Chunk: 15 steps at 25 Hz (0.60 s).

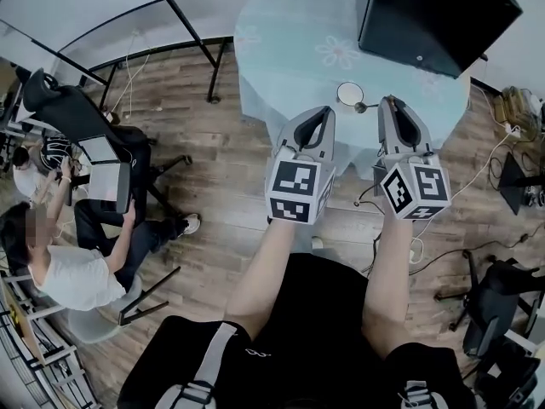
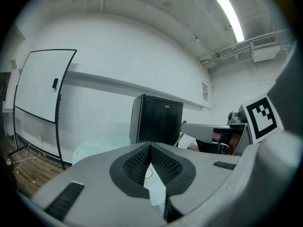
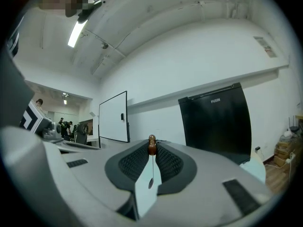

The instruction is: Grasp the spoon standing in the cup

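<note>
A thin metal spoon (image 3: 151, 149) with a brown knob on its end sits upright between the pads of my right gripper (image 3: 152, 144), which is shut on it; its small bowl hangs lower in the gap. In the head view the spoon (image 1: 367, 106) pokes left from the right gripper (image 1: 387, 101), just beside the white cup (image 1: 348, 94) on the pale blue table (image 1: 281, 49). My left gripper (image 1: 322, 109) hovers left of the cup. Its jaws (image 2: 150, 146) meet at the tips with nothing between them.
A black fridge (image 1: 434, 11) stands at the back of the table, also seen as the fridge (image 2: 156, 119) and the fridge (image 3: 218, 122). A whiteboard (image 2: 40, 86) is at the left. People sit at a desk (image 1: 77, 262) beside an office chair (image 1: 77, 118). Cables lie on the floor at the right.
</note>
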Motion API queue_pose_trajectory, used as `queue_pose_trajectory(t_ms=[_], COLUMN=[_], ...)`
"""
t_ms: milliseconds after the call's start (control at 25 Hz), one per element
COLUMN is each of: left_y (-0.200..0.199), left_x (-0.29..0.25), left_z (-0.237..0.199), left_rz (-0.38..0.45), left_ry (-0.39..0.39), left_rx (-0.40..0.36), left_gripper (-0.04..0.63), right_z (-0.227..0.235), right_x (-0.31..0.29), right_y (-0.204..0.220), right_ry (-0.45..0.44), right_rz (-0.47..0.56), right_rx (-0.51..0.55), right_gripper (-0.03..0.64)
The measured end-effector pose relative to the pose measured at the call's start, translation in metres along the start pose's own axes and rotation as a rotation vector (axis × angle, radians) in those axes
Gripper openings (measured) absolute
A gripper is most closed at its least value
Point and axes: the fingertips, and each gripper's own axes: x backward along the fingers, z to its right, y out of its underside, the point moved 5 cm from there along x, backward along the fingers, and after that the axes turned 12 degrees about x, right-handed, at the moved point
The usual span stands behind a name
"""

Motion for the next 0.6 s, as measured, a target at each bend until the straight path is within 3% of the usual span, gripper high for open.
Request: queue_pose_trajectory(t_ms=[280,600], left_y=[-0.022,-0.049], left_x=[0.022,0.042], left_z=[0.024,0.043], left_rz=[0.066,0.137], left_ry=[0.053,0.057], left_rx=[-0.006,-0.052], left_gripper=[0.011,0.011], right_z=[-0.005,-0.005], right_x=[0.032,0.055], right_y=[-0.029,-0.051], right_ry=[0.005,0.0], right_rz=[0.07,0.104], right_rx=[0.021,0.052], right_gripper=[0.044,0.044])
